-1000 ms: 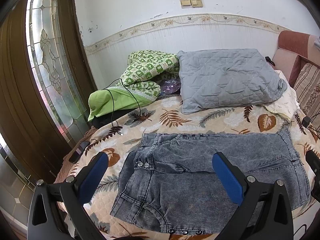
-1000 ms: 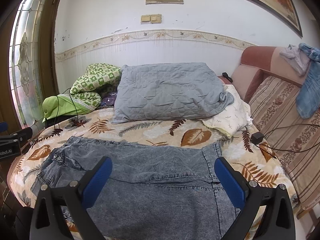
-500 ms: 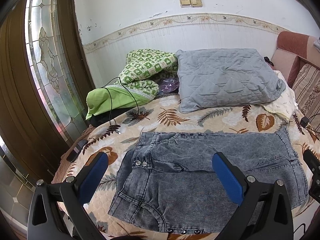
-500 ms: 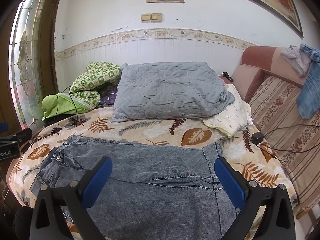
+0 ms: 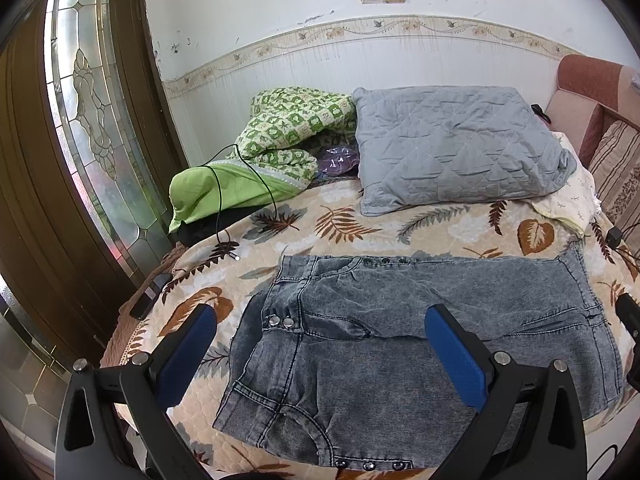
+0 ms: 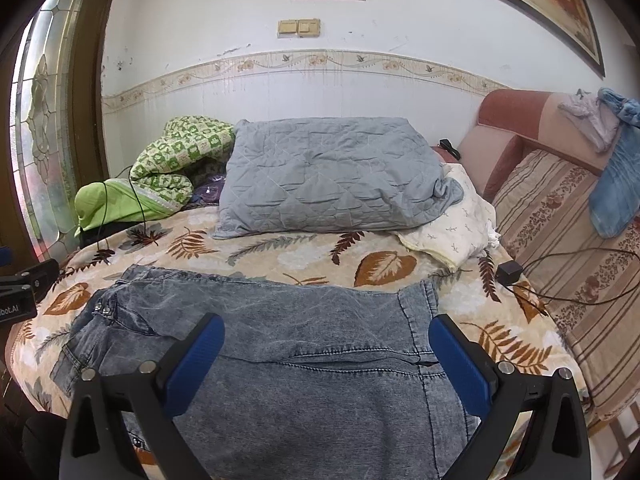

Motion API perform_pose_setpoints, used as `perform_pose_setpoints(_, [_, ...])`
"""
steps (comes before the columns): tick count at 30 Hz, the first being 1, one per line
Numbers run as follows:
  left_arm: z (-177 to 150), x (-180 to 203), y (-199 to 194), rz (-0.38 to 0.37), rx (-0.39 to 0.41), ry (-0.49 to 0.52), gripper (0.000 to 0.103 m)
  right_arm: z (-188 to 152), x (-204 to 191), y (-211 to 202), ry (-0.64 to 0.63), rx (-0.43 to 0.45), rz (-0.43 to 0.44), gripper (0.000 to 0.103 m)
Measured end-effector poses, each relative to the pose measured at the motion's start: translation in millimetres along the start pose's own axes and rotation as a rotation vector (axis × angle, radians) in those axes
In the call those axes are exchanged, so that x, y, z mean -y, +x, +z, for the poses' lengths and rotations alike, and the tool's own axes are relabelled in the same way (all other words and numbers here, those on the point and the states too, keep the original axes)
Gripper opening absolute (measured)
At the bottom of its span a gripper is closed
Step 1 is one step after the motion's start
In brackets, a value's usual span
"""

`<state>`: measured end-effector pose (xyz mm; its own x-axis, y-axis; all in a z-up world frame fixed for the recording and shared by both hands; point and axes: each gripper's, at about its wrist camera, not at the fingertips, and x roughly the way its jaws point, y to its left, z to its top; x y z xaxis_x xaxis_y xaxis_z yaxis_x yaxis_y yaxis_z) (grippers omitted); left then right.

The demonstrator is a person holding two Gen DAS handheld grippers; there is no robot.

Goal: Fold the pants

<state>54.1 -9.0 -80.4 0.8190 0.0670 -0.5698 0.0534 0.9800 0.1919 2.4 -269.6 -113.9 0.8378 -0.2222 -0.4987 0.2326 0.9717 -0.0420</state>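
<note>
Nearest, the left gripper (image 5: pixel 320 344) and right gripper (image 6: pixel 326 354), each with black arms and blue pads, hover above the bed with jaws spread wide, holding nothing. Beneath them, the acid-washed grey-blue denim pants (image 5: pixel 420 344) lie folded across the near part of the leaf-patterned beige quilt (image 5: pixel 440 228), waistband to the left. Farther back rest a grey quilted pillow (image 6: pixel 332 176) and, to its left, a green checked blanket (image 5: pixel 288 136) against the white wall (image 6: pixel 240 32).

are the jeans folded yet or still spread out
Folded at least once: the jeans lie doubled on the bedspread, one layer's edge crossing mid-cloth; both jaws open above.
</note>
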Motion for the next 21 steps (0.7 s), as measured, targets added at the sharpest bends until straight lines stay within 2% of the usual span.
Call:
perform_pose_setpoints(6, [4, -13, 36, 0.014, -0.055, 0.018, 0.103, 3, 4, 15, 0.001, -0.044, -0.004, 0.103])
perform_pose_setpoints(9, [11, -37, 73, 0.014, -0.125, 0.007, 0.103, 7, 15, 30, 0.022, -0.083, 0.003, 0.103])
perform_pose_setpoints(14, [26, -86, 148, 0.083, -0.24, -0.003, 0.103, 22, 57, 72, 0.064, -0.162, -0.027, 0.103])
perform_pose_setpoints(17, [36, -115, 191, 0.11, -0.316, -0.066, 0.103, 30, 89, 97, 0.137, -0.213, -0.022, 0.103])
perform_pose_setpoints(21, [49, -128, 239, 0.066, -0.389, -0.154, 0.103, 36, 120, 135, 0.218, -0.274, -0.019, 0.103])
